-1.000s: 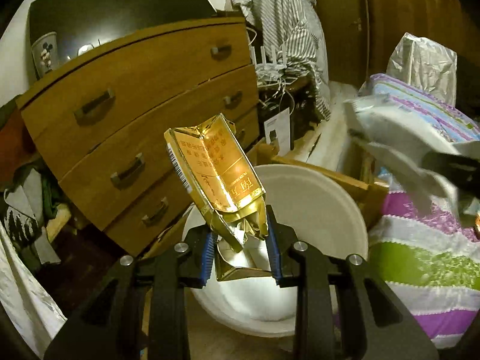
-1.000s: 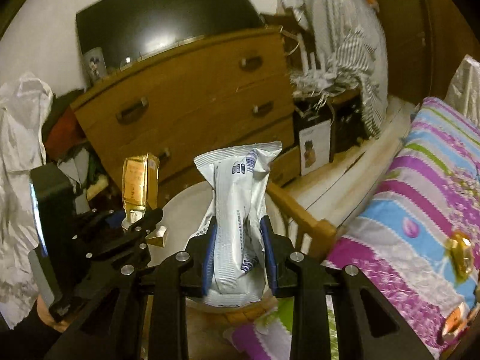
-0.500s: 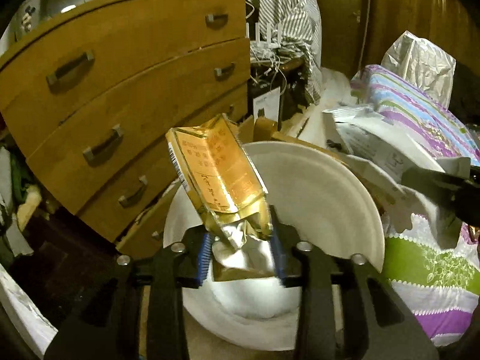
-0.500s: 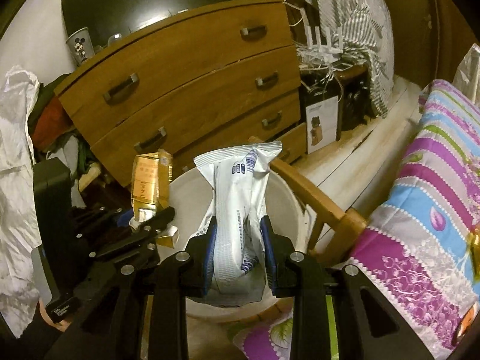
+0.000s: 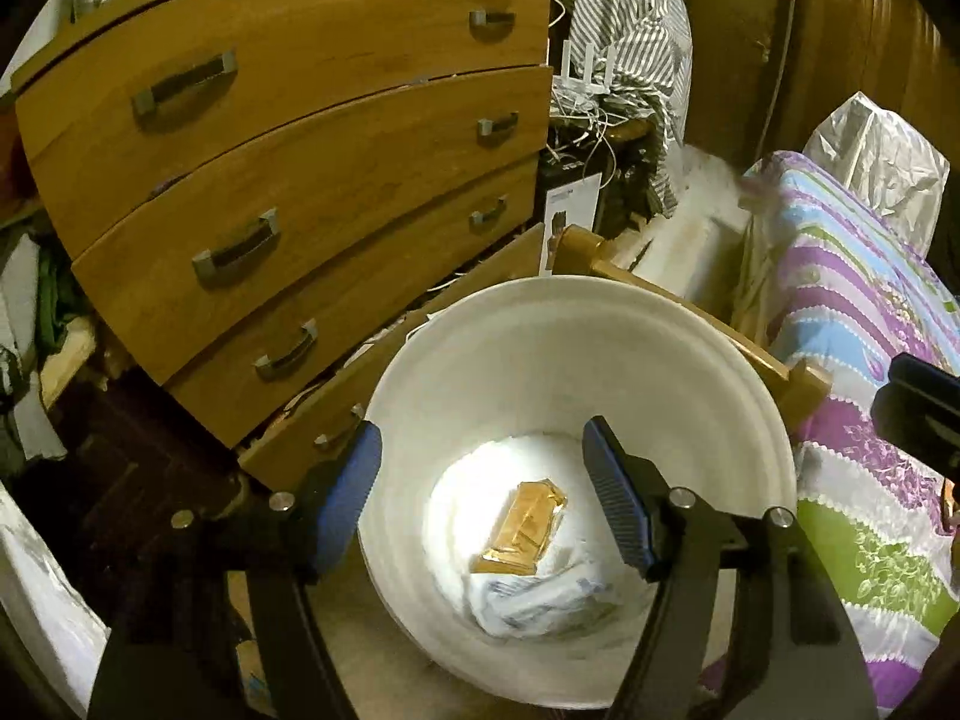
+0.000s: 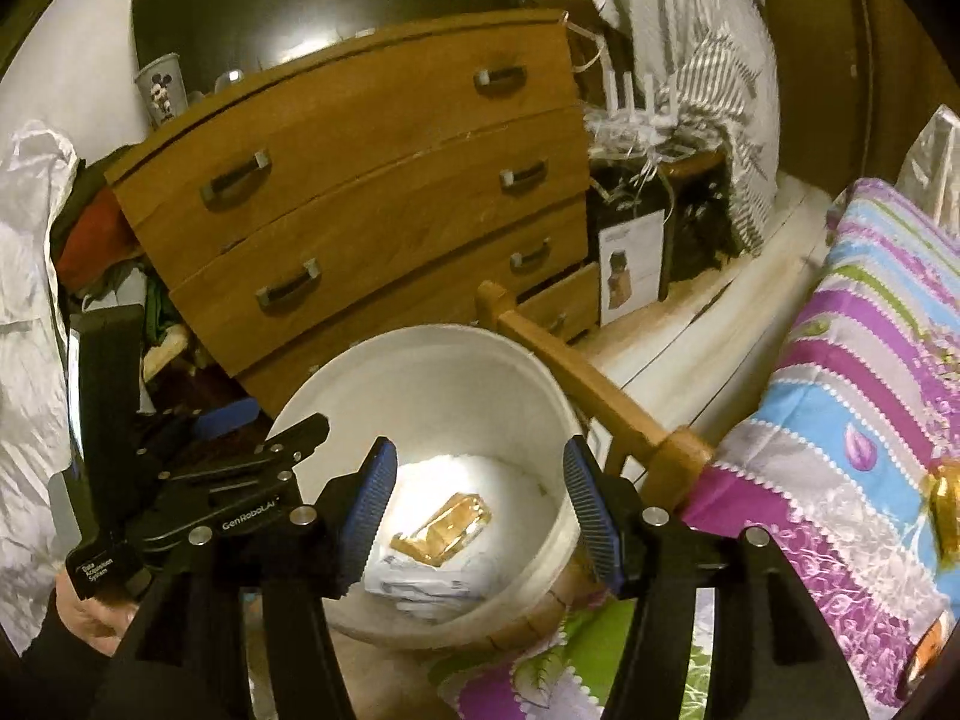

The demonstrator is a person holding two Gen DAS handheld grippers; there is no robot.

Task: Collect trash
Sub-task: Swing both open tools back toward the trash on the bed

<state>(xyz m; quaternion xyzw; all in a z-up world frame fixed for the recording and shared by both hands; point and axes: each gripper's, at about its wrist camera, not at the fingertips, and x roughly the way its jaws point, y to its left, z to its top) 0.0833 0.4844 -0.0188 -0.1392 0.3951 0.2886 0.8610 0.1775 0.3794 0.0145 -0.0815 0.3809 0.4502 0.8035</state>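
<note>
- We are seeing the gold wrapper lying flat at the bottom of the bucket. In the left wrist view its long axis is running from lower left to upper right, with the narrow crimped end pointing up and right.
- In the right wrist view the gold wrapper is also lying on a slant, from lower left to upper right.
- The white wrapper is lying crumpled under and beside the gold one, nearer to us. The gold wrapper is resting partly on it. We cannot tell which way the white one is pointing.
- The bucket is white and round, and it is holding only these two wrappers, on a white bottom.
- The bucket is standing between the dresser and the bed cover, touching a wooden bed frame.
- The left gripper is hanging over the bucket's mouth. Its jaws are opening; they are spread wide, with nothing between them and touching nothing.
- The right gripper is also hanging over the bucket. Its jaws are opening too, spread apart and holding nothing; both wrappers are lying well below the blue pads.
- In the right wrist view we are seeing the left gripper at the bucket's left rim, with a hand under it.
</note>
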